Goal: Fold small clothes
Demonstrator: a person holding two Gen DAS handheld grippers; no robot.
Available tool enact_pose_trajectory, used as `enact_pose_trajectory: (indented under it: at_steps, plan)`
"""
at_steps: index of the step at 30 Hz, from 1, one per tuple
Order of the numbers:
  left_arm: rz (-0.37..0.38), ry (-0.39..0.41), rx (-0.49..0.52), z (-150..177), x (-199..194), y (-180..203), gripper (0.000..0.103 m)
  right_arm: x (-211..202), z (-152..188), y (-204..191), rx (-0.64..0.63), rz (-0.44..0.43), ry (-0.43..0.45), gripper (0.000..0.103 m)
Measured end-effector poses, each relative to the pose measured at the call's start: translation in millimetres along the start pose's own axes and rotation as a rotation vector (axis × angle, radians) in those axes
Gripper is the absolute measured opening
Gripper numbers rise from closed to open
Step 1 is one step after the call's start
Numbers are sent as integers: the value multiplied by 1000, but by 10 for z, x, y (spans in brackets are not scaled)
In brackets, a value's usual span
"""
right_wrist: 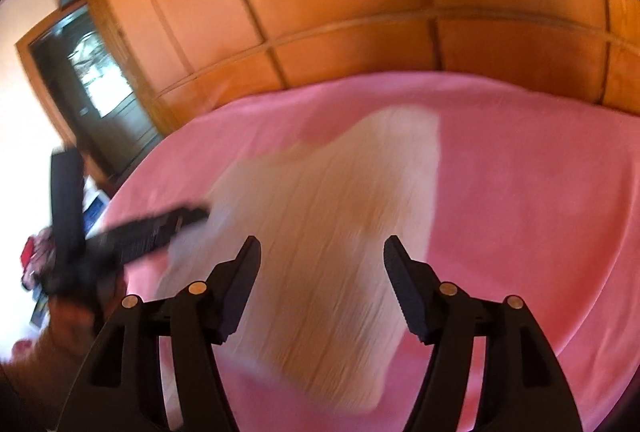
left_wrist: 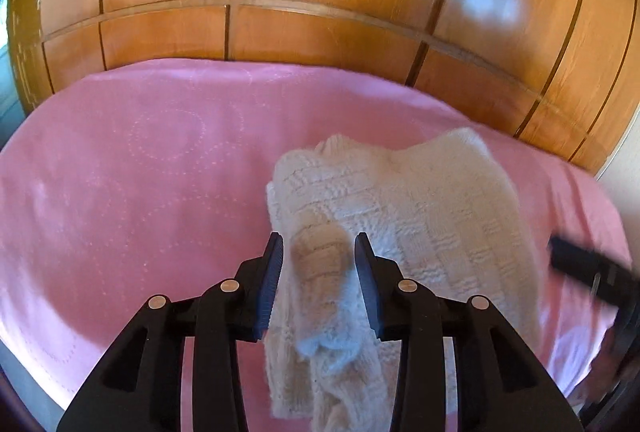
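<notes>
Knit sweater (left_wrist: 400, 208) lies on the pink bedspread (left_wrist: 140, 172), long axis running away from the cameras. Left gripper (left_wrist: 319, 252) has jaws apart, a bunched sleeve sitting between them (contact unclear). Right gripper (right_wrist: 322, 256) is spread wide above the body, gripping nothing. Left is nearer.

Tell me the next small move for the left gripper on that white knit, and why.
Probably close the left gripper on the bunched sleeve end of the white knit sweater. Its fingers stand apart with that fold of knit between them, not visibly pinched. The right gripper is open above the sweater, gripping nothing, so the pink bedspread alone supports the garment.
</notes>
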State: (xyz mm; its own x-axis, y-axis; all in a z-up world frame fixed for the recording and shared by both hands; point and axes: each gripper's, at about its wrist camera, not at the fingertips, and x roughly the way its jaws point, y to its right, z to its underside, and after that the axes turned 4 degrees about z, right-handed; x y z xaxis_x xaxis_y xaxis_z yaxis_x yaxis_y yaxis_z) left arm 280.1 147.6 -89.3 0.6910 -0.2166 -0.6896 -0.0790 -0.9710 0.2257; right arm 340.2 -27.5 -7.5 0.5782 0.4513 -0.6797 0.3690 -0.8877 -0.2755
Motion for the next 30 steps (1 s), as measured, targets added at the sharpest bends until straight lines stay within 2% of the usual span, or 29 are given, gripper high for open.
enact_pose_trajectory:
  at_steps: [1,3,5,7,8,11,13,21,25,30]
  plan:
    - [-6,-10,2,9,36,-7,44,51,-78,11,11,22,5,64]
    - [-14,-14,2,-12,87,9,51,178,-163,-30,28,52,7,64]
    - [-31,-16,17,5,103,14,51,393,-166,-34,32,78,-32,64]
    - [-41,-25,29,32,164,20,51,694,-83,-23,-5,148,-80,66]
    - [-37,-32,30,50,193,10,51,793,-28,-60,-42,192,-63,68]
    - [-39,-32,32,83,212,-13,51,794,51,-125,-72,217,-9,70]
    - [-48,-24,32,99,199,-16,62,789,75,-99,-64,208,-7,70]
    - [-41,-21,23,129,183,-68,69,725,87,6,-48,179,8,74]
    - [-33,-20,21,138,187,-100,73,673,55,93,-16,133,-12,98]
    - [2,-27,2,158,221,-171,74,607,73,314,77,48,-41,100]
